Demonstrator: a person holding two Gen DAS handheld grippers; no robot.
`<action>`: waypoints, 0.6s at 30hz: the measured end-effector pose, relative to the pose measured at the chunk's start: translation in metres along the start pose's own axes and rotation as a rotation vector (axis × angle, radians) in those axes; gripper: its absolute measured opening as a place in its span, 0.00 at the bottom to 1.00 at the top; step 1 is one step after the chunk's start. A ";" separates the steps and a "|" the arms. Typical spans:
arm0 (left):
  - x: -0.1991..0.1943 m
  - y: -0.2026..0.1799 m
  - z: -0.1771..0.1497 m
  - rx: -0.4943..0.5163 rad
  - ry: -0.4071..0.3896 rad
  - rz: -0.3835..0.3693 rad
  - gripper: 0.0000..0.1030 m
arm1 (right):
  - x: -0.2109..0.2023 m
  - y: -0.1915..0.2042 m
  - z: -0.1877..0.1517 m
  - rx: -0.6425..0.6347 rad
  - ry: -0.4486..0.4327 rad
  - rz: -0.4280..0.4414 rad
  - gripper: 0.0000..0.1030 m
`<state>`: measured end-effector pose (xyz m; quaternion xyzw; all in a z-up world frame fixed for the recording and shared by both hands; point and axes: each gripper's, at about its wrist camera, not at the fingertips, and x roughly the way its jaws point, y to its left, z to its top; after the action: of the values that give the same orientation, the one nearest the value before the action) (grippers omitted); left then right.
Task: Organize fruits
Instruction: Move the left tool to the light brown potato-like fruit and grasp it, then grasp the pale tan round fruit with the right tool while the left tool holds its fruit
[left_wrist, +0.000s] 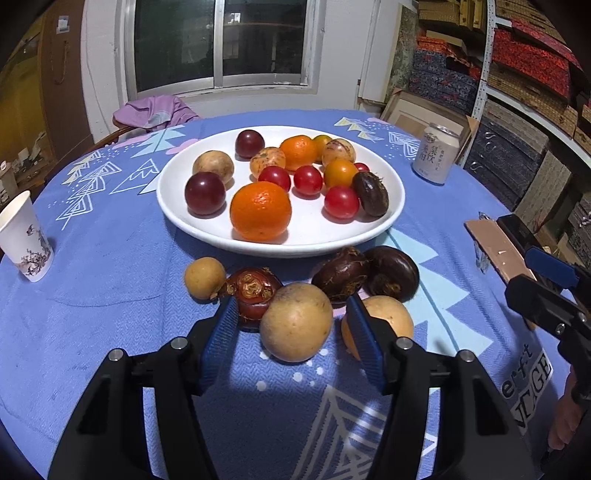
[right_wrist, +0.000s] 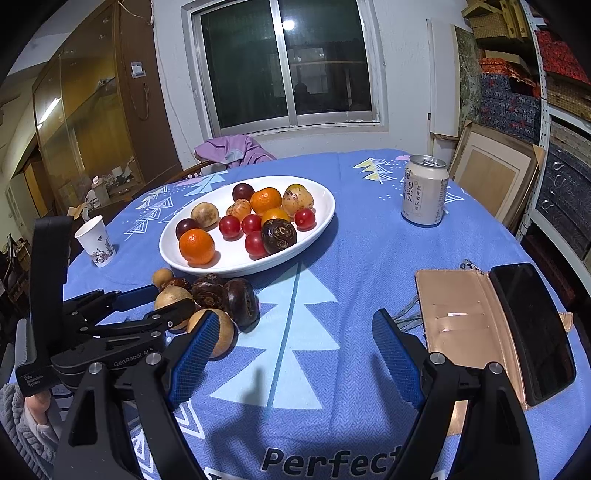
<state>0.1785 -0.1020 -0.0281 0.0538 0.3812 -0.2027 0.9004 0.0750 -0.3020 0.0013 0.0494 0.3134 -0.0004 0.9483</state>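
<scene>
Plate (left_wrist: 192, 218): white, oval, shallow, near the middle of the table; it holds oranges, red cherry tomatoes, dark plums, tan speckled fruits and one dark brown chestnut-like fruit.
Front orange (left_wrist: 260, 211): largest, near the plate's near rim.
Loose group: on the cloth just before the plate.
Tan round fruit (left_wrist: 295, 322): foremost, smooth.
Second tan fruit (left_wrist: 388, 314): to its right.
Small tan fruit (left_wrist: 204, 277): at the left end.
Reddish-brown fruit (left_wrist: 253, 291): stem scar up.
Two dark brown fruits (left_wrist: 365, 273): touching each other, next to the plate's rim.
</scene>
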 end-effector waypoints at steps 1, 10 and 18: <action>0.001 -0.001 0.000 0.005 0.001 -0.005 0.57 | 0.000 0.000 0.000 0.001 0.000 -0.001 0.83; 0.000 -0.004 -0.004 0.019 0.022 -0.052 0.40 | 0.000 -0.003 0.001 0.017 0.006 0.006 0.84; 0.005 -0.001 -0.005 0.010 0.047 -0.044 0.40 | -0.001 -0.004 0.001 0.023 0.006 0.008 0.84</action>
<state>0.1782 -0.1036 -0.0349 0.0545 0.4022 -0.2231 0.8863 0.0748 -0.3063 0.0027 0.0614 0.3163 0.0002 0.9467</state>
